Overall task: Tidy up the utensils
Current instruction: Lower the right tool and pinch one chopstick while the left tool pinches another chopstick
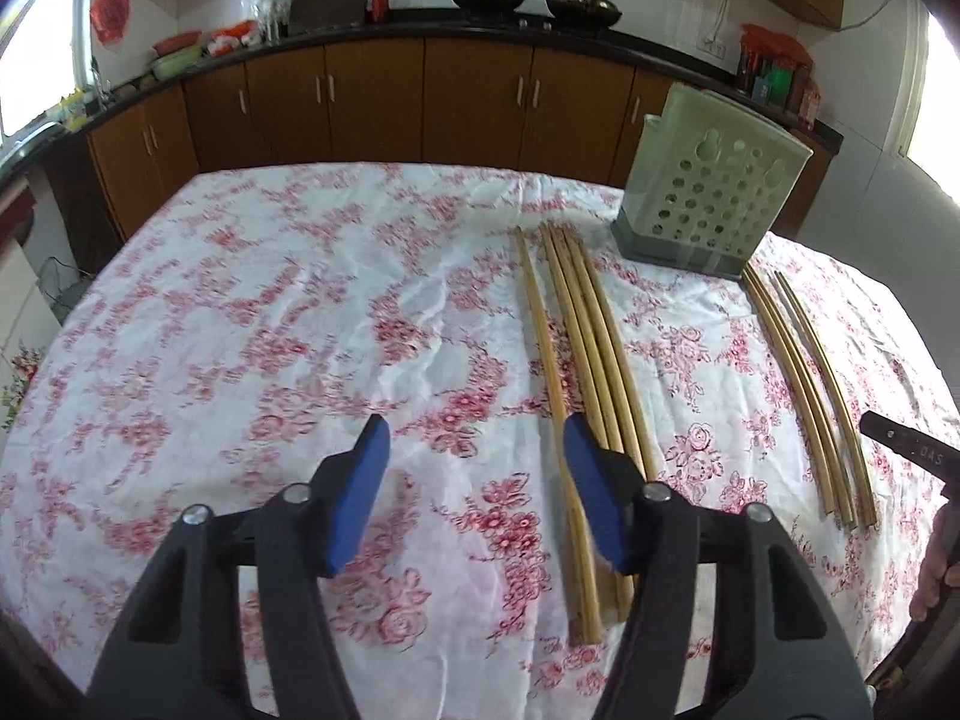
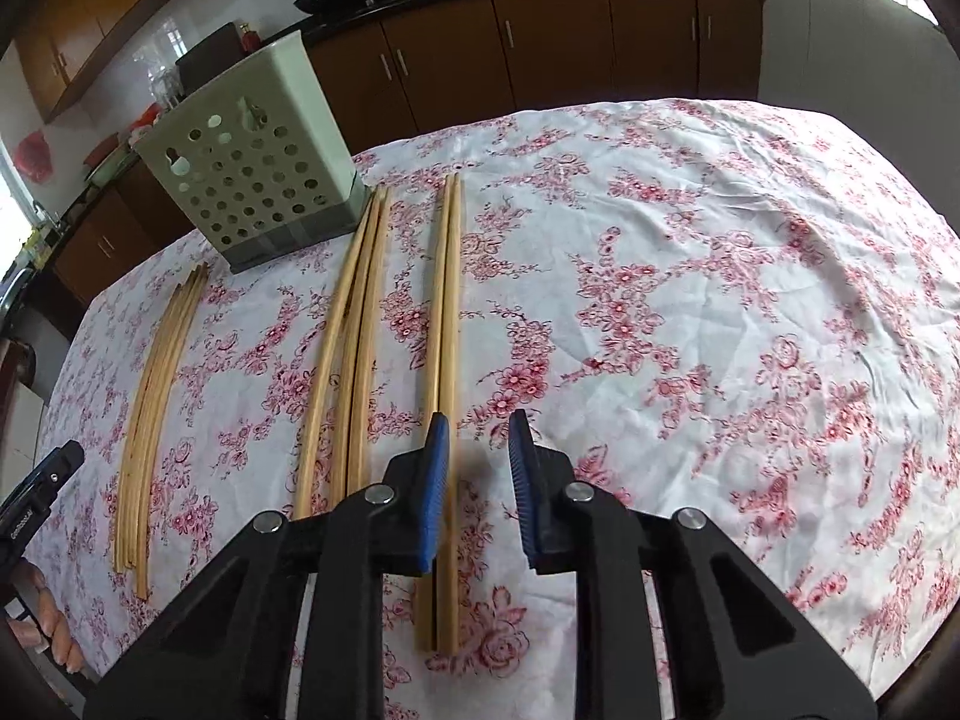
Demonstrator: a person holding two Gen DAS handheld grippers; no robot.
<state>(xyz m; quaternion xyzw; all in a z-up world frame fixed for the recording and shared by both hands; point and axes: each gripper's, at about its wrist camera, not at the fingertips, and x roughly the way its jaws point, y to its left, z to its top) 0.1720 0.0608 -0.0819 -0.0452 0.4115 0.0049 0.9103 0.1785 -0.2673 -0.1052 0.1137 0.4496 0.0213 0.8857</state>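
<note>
The long thin wooden chopsticks (image 2: 445,372) lie in neat bunches on the flowery worktop (image 2: 690,312), easy to pick up. The right tool (image 2: 478,468), partly open and empty, hangs over one pair. The left tool (image 1: 474,480) is wider, empty too. Ahead stands the pale green holder with holes (image 2: 252,162).

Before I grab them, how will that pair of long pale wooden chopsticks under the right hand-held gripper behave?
The pair of long pale wooden chopsticks looks thin and straight, so probably stiff and light. Lying loose side by side on the wrinkled floral tablecloth, one may roll or slip away if pinched off-centre. The smooth finish could prove slippery.
</note>
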